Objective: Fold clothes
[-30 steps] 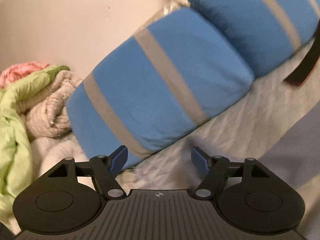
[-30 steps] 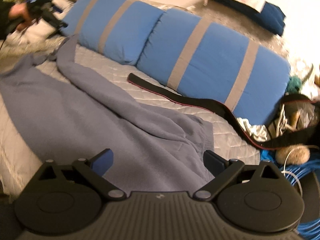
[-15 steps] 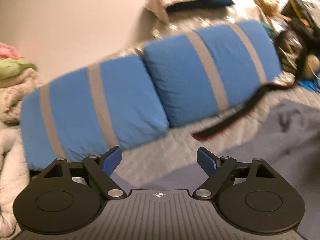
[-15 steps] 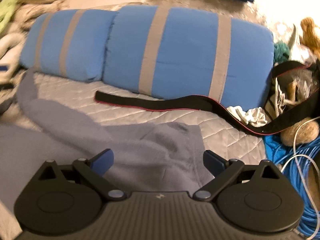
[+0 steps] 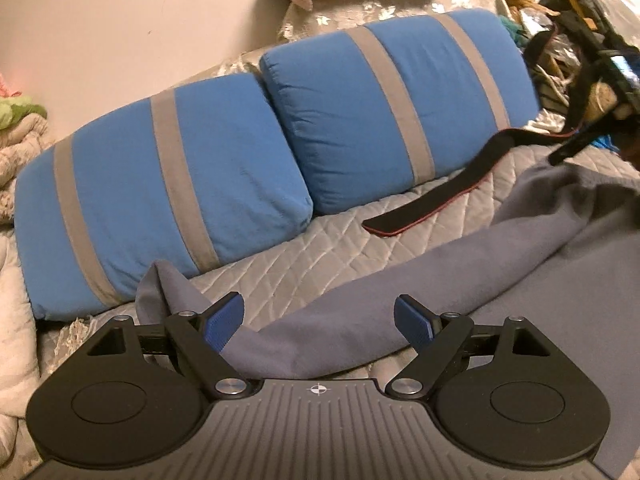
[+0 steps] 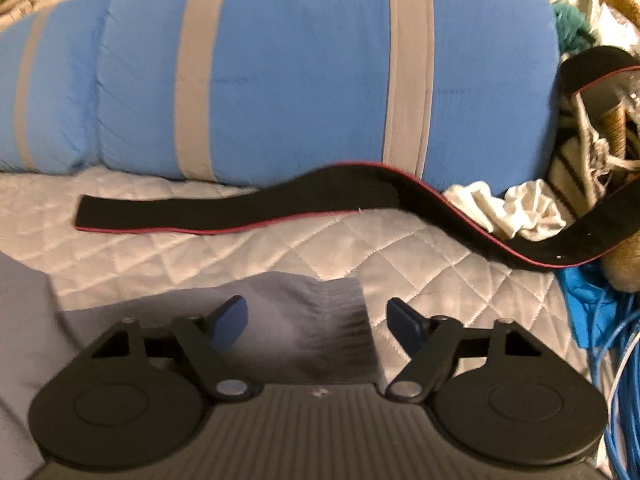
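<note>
A grey-blue garment (image 5: 440, 264) lies spread over the quilted bedspread (image 5: 320, 248). My left gripper (image 5: 320, 322) is low over one narrow end of it. The jaws stand open, with cloth lying between them and the pads (image 5: 224, 320) not pressing on it. In the right wrist view, another corner of the garment (image 6: 320, 304) lies between the fingers of my right gripper (image 6: 316, 320). Those jaws are closing and do not pinch the cloth; this view is motion-blurred.
Two blue pillows with grey stripes (image 5: 168, 200) (image 6: 300, 72) line the back of the bed. A black strap with red edging (image 6: 248, 208) lies in front of them. A white cloth (image 6: 508, 208), blue cable (image 6: 616, 360) and clutter sit right; piled clothes (image 5: 16, 136) left.
The left gripper swung away from the pillow and dropped to the garment's end. The right gripper moved right along the garment to its corner and its jaws narrowed.
</note>
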A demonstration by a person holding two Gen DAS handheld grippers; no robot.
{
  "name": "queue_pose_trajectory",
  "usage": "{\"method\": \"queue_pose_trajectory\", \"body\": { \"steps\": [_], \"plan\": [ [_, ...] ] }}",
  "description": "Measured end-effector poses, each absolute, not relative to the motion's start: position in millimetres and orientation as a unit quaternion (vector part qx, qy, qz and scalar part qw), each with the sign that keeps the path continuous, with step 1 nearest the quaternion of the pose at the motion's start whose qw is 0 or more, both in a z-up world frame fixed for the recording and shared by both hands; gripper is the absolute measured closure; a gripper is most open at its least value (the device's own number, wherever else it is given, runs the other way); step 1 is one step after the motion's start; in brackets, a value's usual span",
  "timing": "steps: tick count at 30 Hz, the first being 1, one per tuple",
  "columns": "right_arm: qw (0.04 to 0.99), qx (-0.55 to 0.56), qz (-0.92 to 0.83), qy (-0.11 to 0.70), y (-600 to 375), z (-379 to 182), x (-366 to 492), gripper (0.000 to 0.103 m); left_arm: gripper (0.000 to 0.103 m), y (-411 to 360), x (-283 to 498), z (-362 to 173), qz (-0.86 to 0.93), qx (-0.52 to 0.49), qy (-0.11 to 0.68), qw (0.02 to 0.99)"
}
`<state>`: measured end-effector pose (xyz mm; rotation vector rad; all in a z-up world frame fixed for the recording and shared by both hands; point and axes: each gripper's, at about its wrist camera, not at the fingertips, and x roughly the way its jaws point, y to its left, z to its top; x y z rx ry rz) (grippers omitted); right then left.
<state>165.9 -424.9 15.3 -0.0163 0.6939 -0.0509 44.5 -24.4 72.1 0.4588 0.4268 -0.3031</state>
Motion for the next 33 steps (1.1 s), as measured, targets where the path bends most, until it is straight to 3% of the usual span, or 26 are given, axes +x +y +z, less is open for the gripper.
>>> {"method": "queue_pose_trajectory", "body": {
  "steps": [2, 4, 6, 8, 23, 33],
  "plan": [
    [0.935, -0.005, -0.030, 0.354, -427.6, 2.6, 176.7, 0.027, 0.021, -24.4, 44.4, 71.5, -0.155, 0.224, 0.212, 0.939],
    [0.935, -0.002, -0.031, 0.353, -428.1, -6.3, 180.4, 0.052, 0.021, -23.4, 46.8, 71.9, -0.162, 0.213, 0.223, 0.937],
    [0.939, 0.005, -0.032, 0.343, -429.0, -6.2, 178.9, 0.067, 0.021, -20.8, 50.8, 72.7, -0.168, 0.195, 0.237, 0.937],
    [0.942, 0.005, -0.036, 0.333, -429.4, -3.6, 176.1, 0.073, 0.021, -18.6, 55.5, 73.0, -0.170, 0.181, 0.250, 0.936],
    [0.952, -0.067, -0.152, 0.258, -455.4, 42.9, 148.1, 0.075, 0.021, -15.6, 57.1, 70.2, -0.174, 0.158, 0.278, 0.932],
    [0.936, -0.067, -0.211, 0.274, -462.9, 23.5, 164.0, 0.075, 0.021, -18.5, 58.7, 70.0, -0.171, 0.163, 0.283, 0.930]
  ]
}}
